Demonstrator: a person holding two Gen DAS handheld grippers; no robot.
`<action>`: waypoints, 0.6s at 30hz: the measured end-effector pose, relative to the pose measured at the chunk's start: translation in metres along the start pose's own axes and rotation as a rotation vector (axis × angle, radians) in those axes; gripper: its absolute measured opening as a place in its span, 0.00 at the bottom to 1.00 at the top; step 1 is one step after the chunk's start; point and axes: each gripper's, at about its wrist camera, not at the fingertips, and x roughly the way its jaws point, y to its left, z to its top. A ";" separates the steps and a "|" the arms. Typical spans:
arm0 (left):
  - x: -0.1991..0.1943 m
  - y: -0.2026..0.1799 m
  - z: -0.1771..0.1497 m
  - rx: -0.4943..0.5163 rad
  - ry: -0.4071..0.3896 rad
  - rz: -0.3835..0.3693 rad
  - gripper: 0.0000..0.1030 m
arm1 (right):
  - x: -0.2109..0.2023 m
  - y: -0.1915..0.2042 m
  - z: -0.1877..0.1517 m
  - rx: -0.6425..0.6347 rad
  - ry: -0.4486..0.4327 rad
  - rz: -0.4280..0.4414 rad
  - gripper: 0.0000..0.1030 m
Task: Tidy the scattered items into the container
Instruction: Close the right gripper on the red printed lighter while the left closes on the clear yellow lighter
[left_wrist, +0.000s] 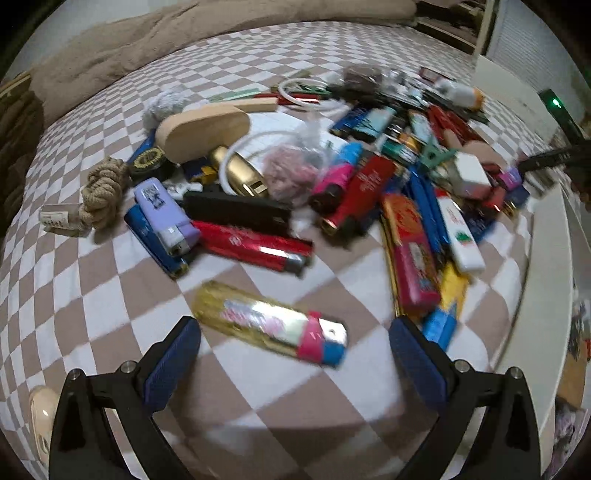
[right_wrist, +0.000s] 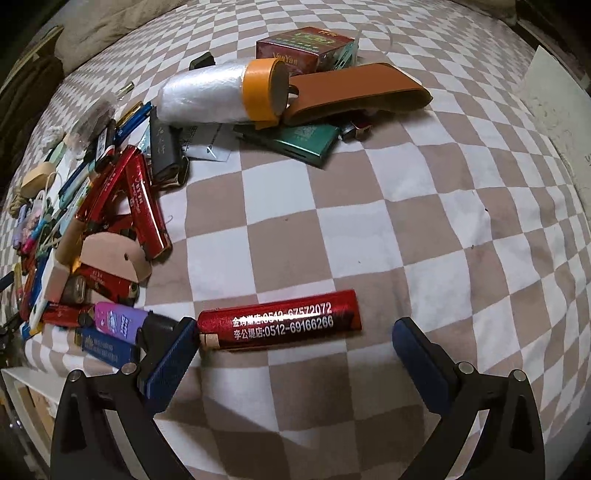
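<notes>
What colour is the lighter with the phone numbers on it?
Shiny red with white writing. The red lighter shows best in the right wrist view.

Both wrist cameras looked forward and down, close over the checkered bedspread (left_wrist: 110, 295). The shared lighter pile (right_wrist: 110, 221) lay at 12 o'clock left, 9 o'clock right.

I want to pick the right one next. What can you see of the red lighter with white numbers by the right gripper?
The red lighter is a long, glossy metallic bar lying flat on the checked cloth, printed with white characters and phone numbers. Its left end shows a tan cap, touching the left fingertip of the open right gripper; the right finger stands apart.
</notes>
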 end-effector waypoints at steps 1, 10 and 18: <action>-0.002 -0.002 -0.003 0.007 0.001 -0.002 1.00 | 0.000 -0.001 0.000 -0.001 -0.001 0.002 1.00; -0.009 0.003 0.000 0.016 -0.007 0.067 1.00 | -0.001 0.006 -0.002 0.016 -0.002 0.014 1.00; 0.018 -0.003 0.024 0.071 0.035 0.088 1.00 | -0.015 -0.007 -0.048 -0.012 -0.045 0.036 1.00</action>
